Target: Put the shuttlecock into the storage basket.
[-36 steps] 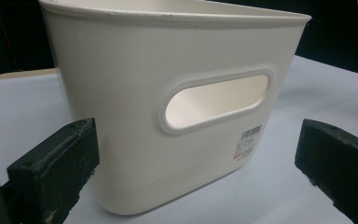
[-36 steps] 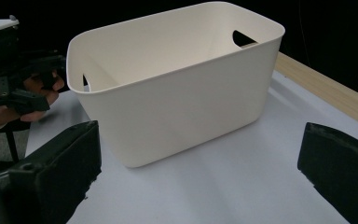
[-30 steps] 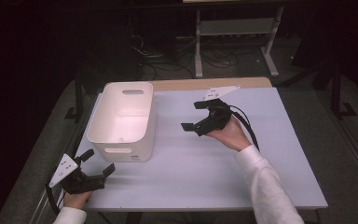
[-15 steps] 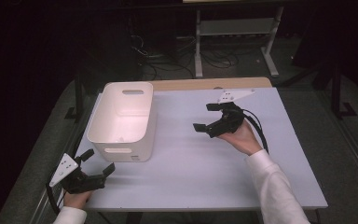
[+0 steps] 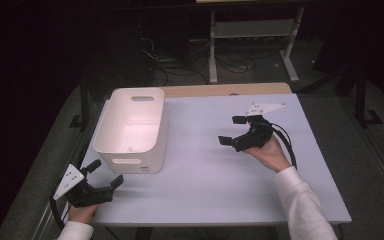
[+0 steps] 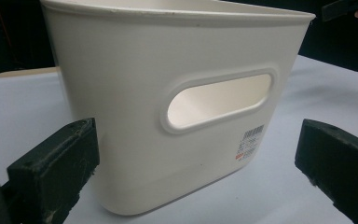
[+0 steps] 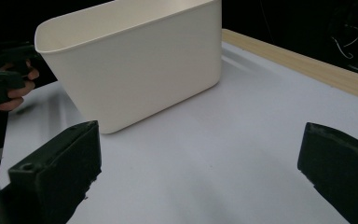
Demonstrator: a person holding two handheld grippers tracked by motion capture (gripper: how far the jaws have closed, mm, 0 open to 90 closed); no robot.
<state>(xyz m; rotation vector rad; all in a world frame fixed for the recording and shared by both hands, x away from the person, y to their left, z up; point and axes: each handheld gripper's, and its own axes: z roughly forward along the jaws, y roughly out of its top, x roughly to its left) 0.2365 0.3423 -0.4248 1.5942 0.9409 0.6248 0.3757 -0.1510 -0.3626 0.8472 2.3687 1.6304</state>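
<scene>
A pale counter (image 5: 215, 170) with a wooden strip along its far edge carries one thing — a white plastic bin (image 5: 132, 129), standing upright on its left part, handle cut-outs at both ends.

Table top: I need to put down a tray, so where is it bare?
The widest bare patch lies between the white bin and the right claw, running to the near edge of the table. It is tight at the near left corner, where the left claw faces the bin.
</scene>
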